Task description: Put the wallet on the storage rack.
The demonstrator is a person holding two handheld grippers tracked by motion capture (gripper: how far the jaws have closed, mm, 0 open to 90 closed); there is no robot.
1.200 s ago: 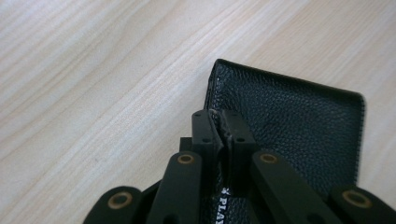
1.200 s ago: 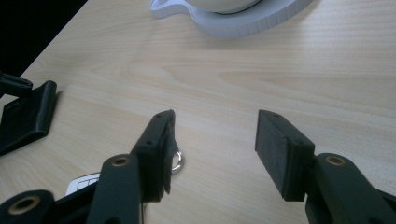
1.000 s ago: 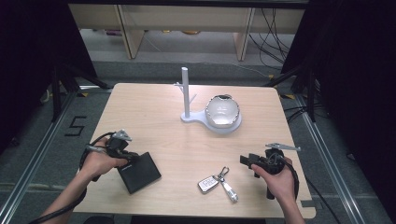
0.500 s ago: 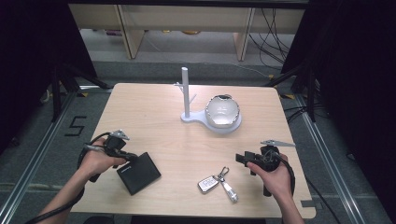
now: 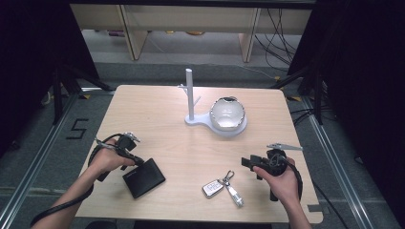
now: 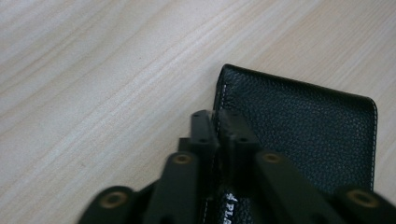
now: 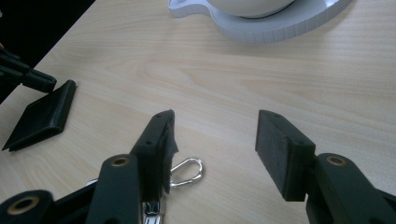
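One black leather wallet [image 5: 143, 177] lies flat on the surface left of the car key [image 5: 213, 188], light and soft, so my left gripper [image 6: 218, 122] pinches its edge, while the right gripper [image 7: 215, 140] has its jaws spread.

Matte black tool [image 7: 212, 149] jaws with brass-coloured rivets; black cable [image 5: 62, 207] trailing from the left tool [image 6: 217, 128]; bare forearms.

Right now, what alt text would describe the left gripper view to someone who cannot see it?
The left gripper, its two black jaws nearly together, pinches the edge of a black leather wallet with white stitching. The wallet lies on a pale wooden table.
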